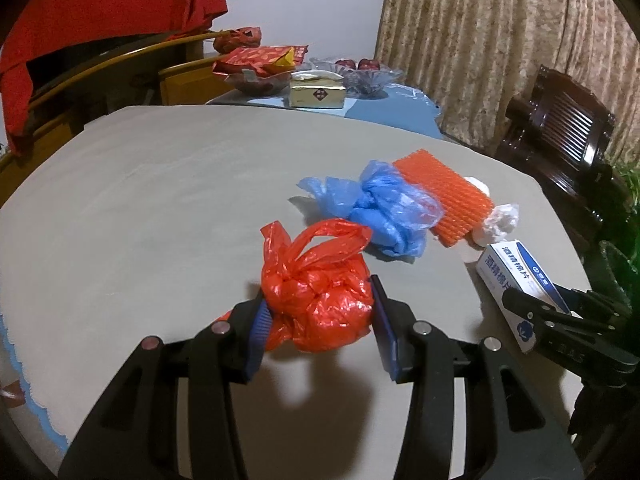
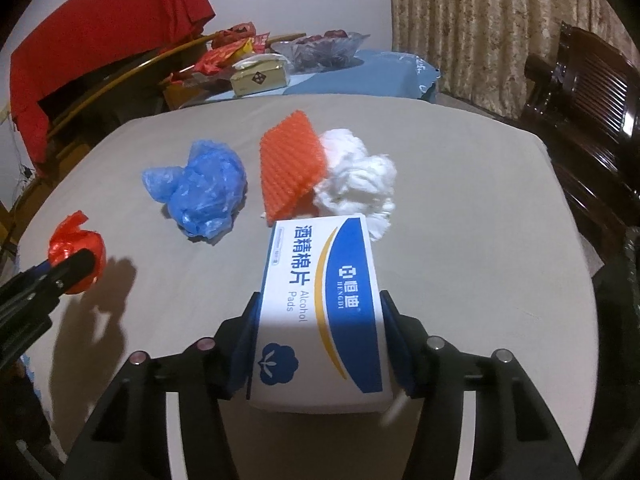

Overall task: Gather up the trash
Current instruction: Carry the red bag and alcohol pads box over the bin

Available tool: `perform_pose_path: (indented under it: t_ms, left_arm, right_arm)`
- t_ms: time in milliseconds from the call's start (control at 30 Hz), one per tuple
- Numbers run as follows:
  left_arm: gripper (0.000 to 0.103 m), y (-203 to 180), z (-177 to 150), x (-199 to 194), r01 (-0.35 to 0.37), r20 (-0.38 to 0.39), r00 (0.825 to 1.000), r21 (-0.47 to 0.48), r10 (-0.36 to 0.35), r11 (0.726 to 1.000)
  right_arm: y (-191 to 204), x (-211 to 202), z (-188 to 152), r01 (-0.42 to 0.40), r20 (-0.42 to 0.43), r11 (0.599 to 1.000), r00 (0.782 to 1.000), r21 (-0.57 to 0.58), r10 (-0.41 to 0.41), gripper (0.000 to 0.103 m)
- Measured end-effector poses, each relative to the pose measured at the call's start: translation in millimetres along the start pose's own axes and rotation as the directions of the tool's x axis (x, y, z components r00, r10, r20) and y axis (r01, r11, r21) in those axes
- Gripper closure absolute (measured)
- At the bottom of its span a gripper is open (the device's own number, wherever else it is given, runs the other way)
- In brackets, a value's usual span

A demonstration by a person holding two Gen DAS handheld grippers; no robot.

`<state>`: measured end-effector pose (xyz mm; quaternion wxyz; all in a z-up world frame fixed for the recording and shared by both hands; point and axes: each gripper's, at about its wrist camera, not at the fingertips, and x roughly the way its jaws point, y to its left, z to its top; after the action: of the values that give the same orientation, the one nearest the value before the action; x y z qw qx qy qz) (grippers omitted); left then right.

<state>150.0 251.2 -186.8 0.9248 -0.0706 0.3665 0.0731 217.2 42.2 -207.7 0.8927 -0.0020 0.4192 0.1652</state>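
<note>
Already the left gripper (image 1: 318,320) is clamped on a knotted red bag (image 1: 318,296), its tied ears pointing up and away. The right gripper (image 2: 318,344) pinches a white-and-blue alcohol pad box (image 2: 320,304) across its short sides, the long axis running straight ahead along the fingers. On the grey table (image 2: 460,208) a blue bag (image 2: 204,192), orange foam netting (image 2: 290,172) and white tissue wad (image 2: 356,176) lie uncollected; no bin shows.

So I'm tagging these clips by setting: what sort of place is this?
Most likely a home dining or living room: a cloth-covered table, patterned curtains, a dark carved wooden chair, and a fruit bowl with snack packets on a side table.
</note>
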Motion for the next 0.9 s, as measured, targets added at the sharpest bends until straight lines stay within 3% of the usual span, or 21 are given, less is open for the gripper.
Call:
perform_pose_path:
  t_ms: [300, 400, 467, 533, 900]
  left_arm:
    - [0.059, -20, -8, 3, 0.024, -0.020, 1.000, 0.021, -0.023, 0.999]
    - [0.059, -23, -10, 5, 0.024, -0.026, 0.999, 0.026, -0.023, 0.999]
    - [0.059, -23, -10, 5, 0.023, -0.027, 0.999, 0.029, -0.022, 0.999]
    - [0.059, -24, -10, 5, 0.022, -0.027, 0.999, 0.029, -0.022, 0.999]
    - [0.059, -42, 1, -9, 0.048, -0.001, 0.999, 0.055, -0.048, 0.997]
  right_arm:
    - [-20, 0, -7, 0.032, -0.004, 0.999, 0.999, 0.023, -0.032, 0.045]
    - [-20, 4, -6, 0.049, -0.007, 0.999, 0.999, 0.017, -0.048, 0.035]
    - [-21, 7, -8, 0.044, -0.021, 0.999, 0.999, 0.023, -0.043, 0.035]
    - [-22, 9, -9, 0.037, -0.035, 0.999, 0.999, 0.020, -0.036, 0.046]
    - [-39, -41, 6, -0.014, 0.048, 0.999, 0.999, 0.038, 0.013, 0.047]
